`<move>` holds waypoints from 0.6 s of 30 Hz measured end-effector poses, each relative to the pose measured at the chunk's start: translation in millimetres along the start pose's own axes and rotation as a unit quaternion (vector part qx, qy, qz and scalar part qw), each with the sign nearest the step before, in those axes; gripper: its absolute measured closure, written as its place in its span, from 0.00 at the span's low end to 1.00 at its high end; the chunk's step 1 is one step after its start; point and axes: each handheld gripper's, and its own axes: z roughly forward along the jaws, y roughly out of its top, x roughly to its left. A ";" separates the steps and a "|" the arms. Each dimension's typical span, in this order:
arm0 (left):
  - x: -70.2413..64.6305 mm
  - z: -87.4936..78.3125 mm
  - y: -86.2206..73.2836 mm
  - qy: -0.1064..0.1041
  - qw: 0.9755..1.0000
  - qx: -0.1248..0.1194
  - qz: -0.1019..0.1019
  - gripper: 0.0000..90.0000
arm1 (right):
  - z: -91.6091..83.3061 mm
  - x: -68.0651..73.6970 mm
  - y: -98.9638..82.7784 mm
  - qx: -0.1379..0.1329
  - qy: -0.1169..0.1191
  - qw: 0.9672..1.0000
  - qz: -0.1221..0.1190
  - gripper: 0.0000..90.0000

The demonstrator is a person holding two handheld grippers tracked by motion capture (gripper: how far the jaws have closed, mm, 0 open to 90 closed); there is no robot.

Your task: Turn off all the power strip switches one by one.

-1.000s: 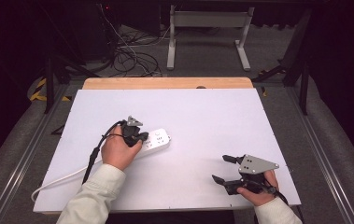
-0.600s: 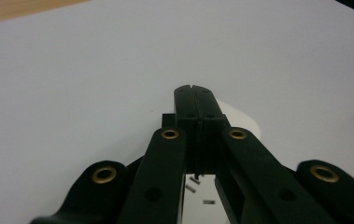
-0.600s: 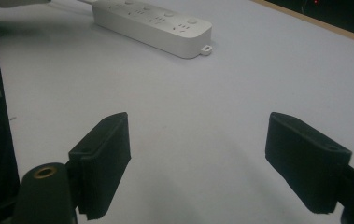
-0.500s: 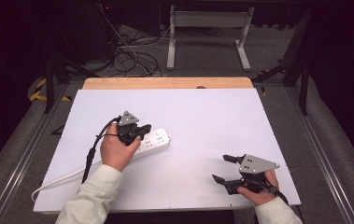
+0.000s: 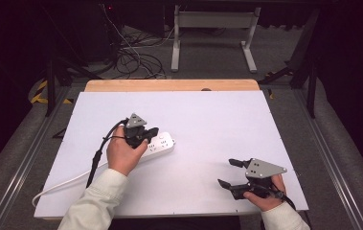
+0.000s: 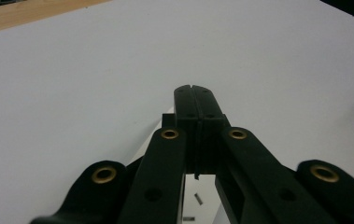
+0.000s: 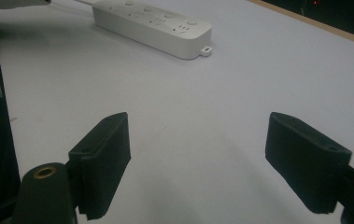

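A white power strip point(image 5: 162, 143) lies on the white table point(image 5: 217, 120), left of the middle, and its white cord point(image 5: 64, 184) runs off toward the front left corner. My left gripper point(image 5: 151, 131) hovers just over the strip's left part, jaws pressed together with nothing between them. In the left gripper view the shut pads point(image 6: 195, 109) point across the bare table top, and a bit of the power strip point(image 6: 198, 198) shows beneath them. My right gripper point(image 5: 226, 172) stands open near the front right edge. The right gripper view has its pads point(image 7: 104, 156) wide apart, facing the power strip point(image 7: 153, 23) farther off.
A wooden strip point(image 5: 169, 85) borders the table's far edge. Beyond it, cables point(image 5: 136, 60) and a metal stand's legs point(image 5: 212, 43) sit on the dark floor. Metal rails point(image 5: 21, 163) run along both sides of the table.
My left hand has shifted slightly and lifted a little over the power strip. The right gripper has stayed where it was, still open.
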 end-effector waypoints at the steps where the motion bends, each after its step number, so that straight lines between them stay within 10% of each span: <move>1: -1.8 2.3 1.8 -0.002 1.000 0.000 0.001 1.00 | 0.1 0.3 0.2 0.002 0.000 1.000 0.000 0.26; 18: 3.9 40.9 -6.7 0.019 0.998 0.059 0.003 1.00 | -0.6 -0.3 -0.4 -0.001 0.002 1.000 0.002 0.26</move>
